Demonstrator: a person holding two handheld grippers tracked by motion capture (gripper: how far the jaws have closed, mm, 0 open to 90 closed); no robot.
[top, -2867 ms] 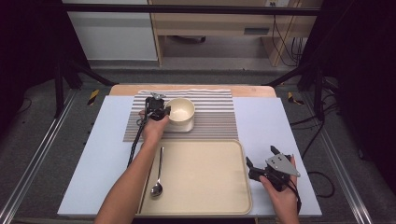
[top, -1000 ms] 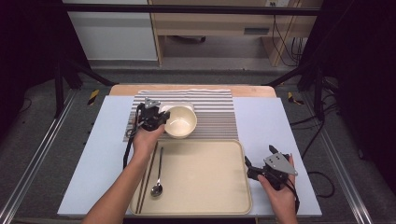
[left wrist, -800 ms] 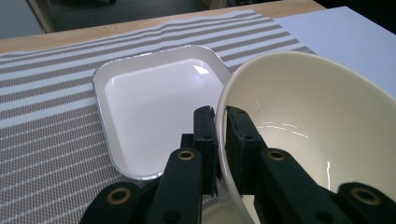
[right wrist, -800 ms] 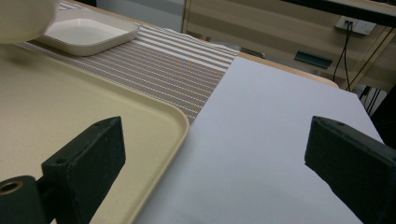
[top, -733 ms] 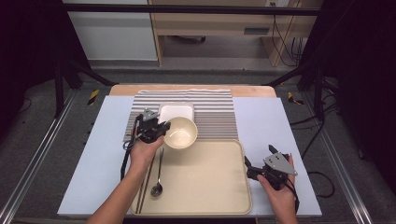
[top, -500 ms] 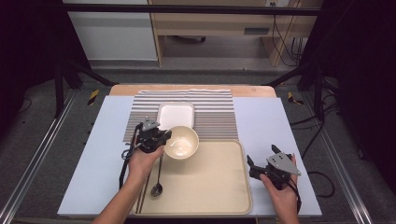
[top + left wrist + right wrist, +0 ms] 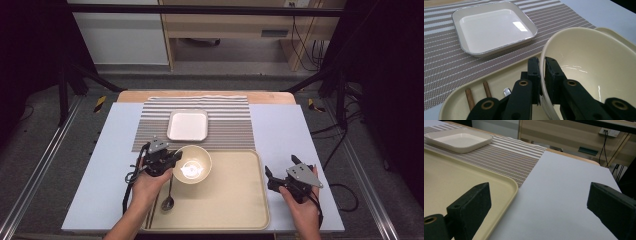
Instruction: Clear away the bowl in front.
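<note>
Left tongs (image 7: 172, 159) clamped on the rim of the cream bowl (image 7: 192, 164): in the left gripper view one jaw sits outside the wall, the other inside, with the rim pinched between them. The bowl is at the tray's (image 7: 235, 200) upper-left corner, near 10 o'clock on the tray, its far edge at the border with the striped placemat (image 7: 227, 120). In the left gripper view the bowl (image 7: 589, 65) looks tilted, its opening turned toward the camera; whether its base touches the tray cannot be told.

Right tongs (image 7: 268, 178) held apart, nothing between the jaws. They sit just off the tray's right edge, at about 3 o'clock from the tray's middle, over the pale blue worktop (image 7: 295, 130). The right gripper view shows the tray's corner (image 7: 499, 182) by one jaw and bare worktop under the gap.

The square white dish (image 7: 187, 125) lies on the placemat at 12 o'clock from the bowl, apart from it. A spoon (image 7: 168, 200) lies on the tray's left side at 7 o'clock from the bowl, with chopsticks (image 7: 151, 216) alongside, just to its left. In the left gripper view the chopstick ends (image 7: 477, 93) show below the jaws.
</note>
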